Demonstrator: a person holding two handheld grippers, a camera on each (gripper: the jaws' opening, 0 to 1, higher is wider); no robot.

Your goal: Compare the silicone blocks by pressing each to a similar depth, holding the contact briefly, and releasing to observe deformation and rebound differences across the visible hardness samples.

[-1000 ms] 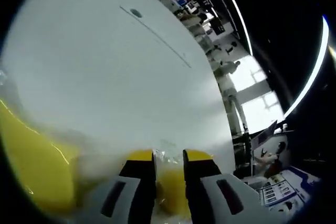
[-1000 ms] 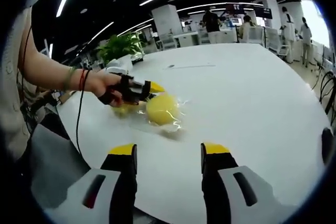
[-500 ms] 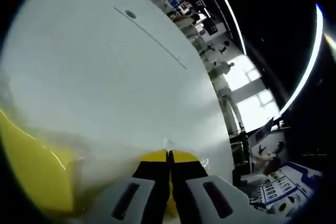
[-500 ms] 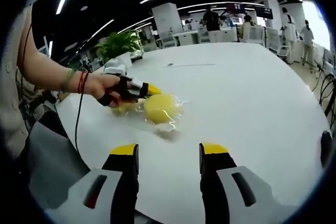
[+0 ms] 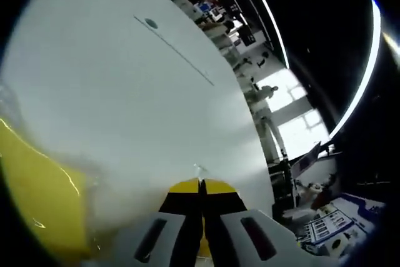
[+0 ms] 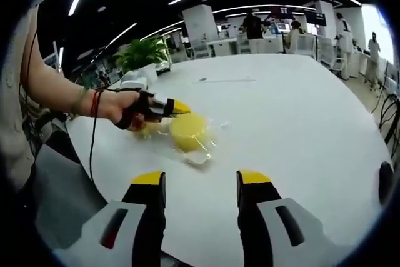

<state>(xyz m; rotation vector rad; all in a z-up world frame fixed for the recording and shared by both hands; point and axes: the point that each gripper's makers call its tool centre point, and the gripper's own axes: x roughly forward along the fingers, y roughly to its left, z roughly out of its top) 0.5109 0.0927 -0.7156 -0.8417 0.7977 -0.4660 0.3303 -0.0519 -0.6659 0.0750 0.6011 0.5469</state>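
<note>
Since a second ago my left gripper [image 5: 201, 187] has been closing: its yellow-tipped jaws, which stood apart with yellow showing between them, are now meeting tip to tip with no gap that I can see. Whether they are pinching a fold of the clear wrapping, I cannot tell. In the right gripper view that same left gripper [image 6: 172, 107], in my left hand [image 6: 119, 107], is hovering at about ten o'clock, its tips touching or just over the top edge of the round yellow silicone block [image 6: 188, 132], which has turned from a fuller bulge to a flatter disc shape.

That block is lying in its clear plastic wrap [image 6: 203, 154] on the white table [image 6: 294, 104], with a second, paler yellow block [image 6: 147, 130] just beside it under my hand. In the left gripper view a yellow block [image 5: 37, 195] is looming at eight o'clock.

My right gripper [image 6: 199, 182] is waiting at six o'clock with jaws wide and nothing between them, well short of the blocks.

I judge the comparison is only beginning: one sample is being handled, and pressing and releasing the neighbour is still to come.
</note>
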